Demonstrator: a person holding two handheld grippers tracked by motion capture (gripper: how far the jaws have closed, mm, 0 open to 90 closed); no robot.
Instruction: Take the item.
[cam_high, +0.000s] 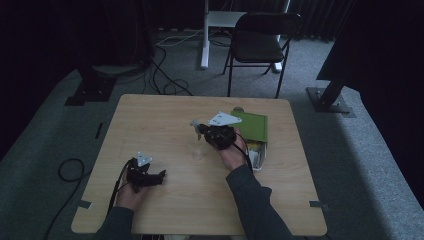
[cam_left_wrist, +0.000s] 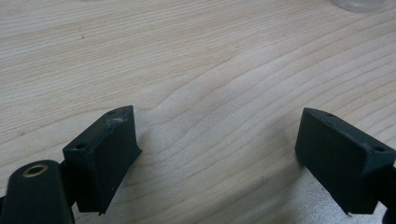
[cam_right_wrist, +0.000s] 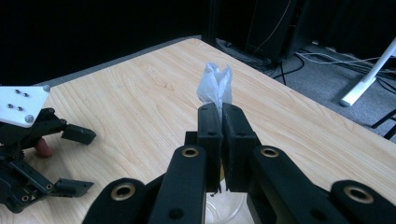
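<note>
My right gripper (cam_right_wrist: 220, 108) is shut on a crumpled white piece of thin plastic or tissue (cam_right_wrist: 215, 84) that sticks up past its fingertips. In the high view this gripper (cam_high: 199, 129) hovers over the middle of the table with the white piece (cam_high: 195, 122) at its tip. A clear glass (cam_right_wrist: 225, 207) stands just under its jaws, seen faintly on the table (cam_high: 199, 153). My left gripper (cam_left_wrist: 217, 140) rests low over bare wood at the front left (cam_high: 160, 176), jaws wide apart with nothing between them. The right gripper view catches it (cam_right_wrist: 86, 161) too.
A green box (cam_high: 252, 126) lies right of my right hand, with a pale packet (cam_high: 258, 153) in front of it. The wooden table (cam_high: 150, 115) has rounded corners. Behind it stand a dark folding chair (cam_high: 260, 42) and cables on the carpet.
</note>
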